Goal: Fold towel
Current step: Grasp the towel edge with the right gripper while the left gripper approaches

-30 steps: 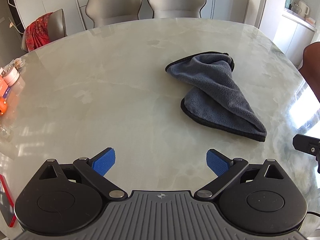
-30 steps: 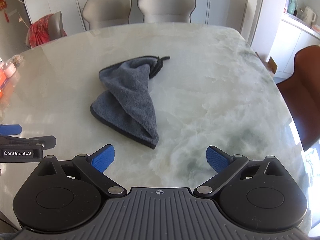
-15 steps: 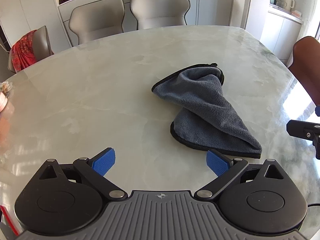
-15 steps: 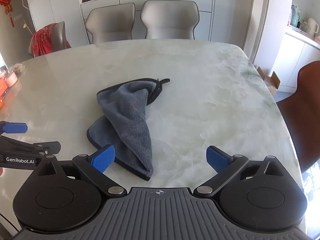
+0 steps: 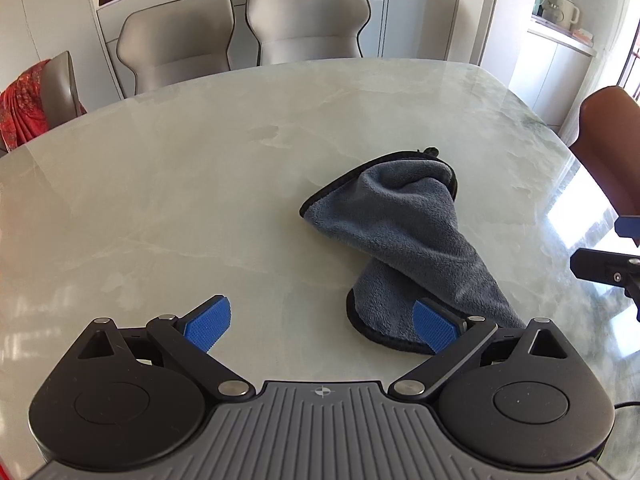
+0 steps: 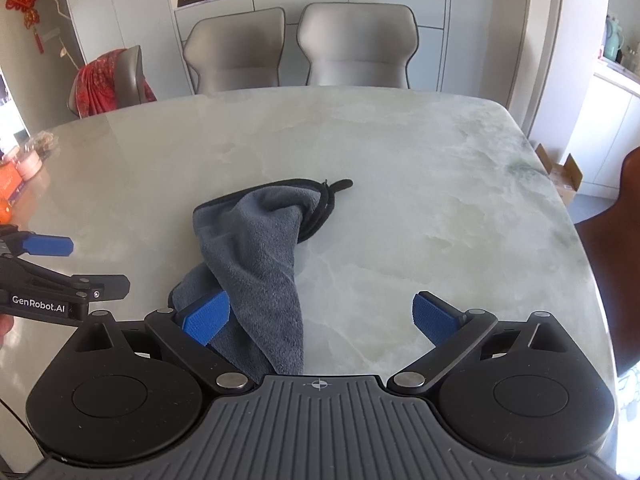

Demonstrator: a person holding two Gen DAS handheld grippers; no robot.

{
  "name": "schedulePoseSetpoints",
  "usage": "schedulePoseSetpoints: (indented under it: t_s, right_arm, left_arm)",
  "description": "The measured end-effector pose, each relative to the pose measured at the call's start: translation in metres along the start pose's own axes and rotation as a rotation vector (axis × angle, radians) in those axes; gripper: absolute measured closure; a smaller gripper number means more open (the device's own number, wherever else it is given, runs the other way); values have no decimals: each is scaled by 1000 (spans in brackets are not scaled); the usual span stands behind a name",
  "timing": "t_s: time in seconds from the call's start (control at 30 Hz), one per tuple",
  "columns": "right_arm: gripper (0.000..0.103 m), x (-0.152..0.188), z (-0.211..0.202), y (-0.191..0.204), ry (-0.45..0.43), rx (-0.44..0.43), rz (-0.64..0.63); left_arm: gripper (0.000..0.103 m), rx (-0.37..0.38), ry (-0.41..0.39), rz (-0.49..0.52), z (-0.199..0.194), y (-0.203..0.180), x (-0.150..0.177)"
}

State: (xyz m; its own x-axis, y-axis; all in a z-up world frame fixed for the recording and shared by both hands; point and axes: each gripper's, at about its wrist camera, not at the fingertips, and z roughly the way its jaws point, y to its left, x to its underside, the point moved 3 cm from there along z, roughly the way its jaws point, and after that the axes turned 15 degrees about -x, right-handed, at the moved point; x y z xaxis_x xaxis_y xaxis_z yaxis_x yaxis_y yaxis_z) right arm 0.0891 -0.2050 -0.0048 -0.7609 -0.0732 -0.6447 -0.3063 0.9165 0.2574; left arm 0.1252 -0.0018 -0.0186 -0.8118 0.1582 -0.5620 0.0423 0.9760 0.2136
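A grey towel [image 5: 404, 236] with black trim lies crumpled and twisted on the marble table [image 5: 168, 184]. It also shows in the right wrist view [image 6: 256, 256], with a black hanging loop at its far end. My left gripper [image 5: 322, 326] is open and empty; its right blue pad overlaps the towel's near edge. My right gripper [image 6: 320, 318] is open and empty; the towel's near end lies between the jaws by the left pad. Each gripper shows at the edge of the other's view, the right one [image 5: 608, 264] and the left one [image 6: 48, 276].
Two grey chairs [image 6: 296, 48] stand at the table's far side. A chair draped with red cloth [image 6: 104, 84] is at the far left. A brown chair [image 6: 616, 264] is at the right edge. Small jars and orange items [image 6: 20, 172] sit at the table's left edge.
Both grippers have moved forward toward the towel, which now sits lower and closer in both views. The jaws stay open. The towel has not moved on the table.
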Motion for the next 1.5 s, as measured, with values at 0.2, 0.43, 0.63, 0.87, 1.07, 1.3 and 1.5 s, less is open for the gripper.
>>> schedulePoseSetpoints:
  t_s: [0.2,0.43,0.63,0.87,1.07,1.3,1.5]
  right_arm:
    - [4,1,13,-10,-4,-26,32]
    - [17,4,28,-21,9,-73,90]
    - [40,1,41,-26,4,-92,72]
    - [65,-19,63,-27,-13,-107,7]
    - [77,-40,82,-38,-42,-138,5]
    - [76,-60,110,-55,-31,-148,25]
    - [76,-71,135,-64,-18,-166,63]
  left_arm:
    - [3,3,12,23,18,-1,-5]
    - [3,38,41,26,39,-1,-7]
    - [3,49,43,31,55,-2,-15]
    - [4,109,30,49,71,-5,-32]
    - [9,156,2,95,85,-7,-53]
    - [10,182,0,124,98,-9,-67]
    - [10,183,9,122,103,-9,-68]
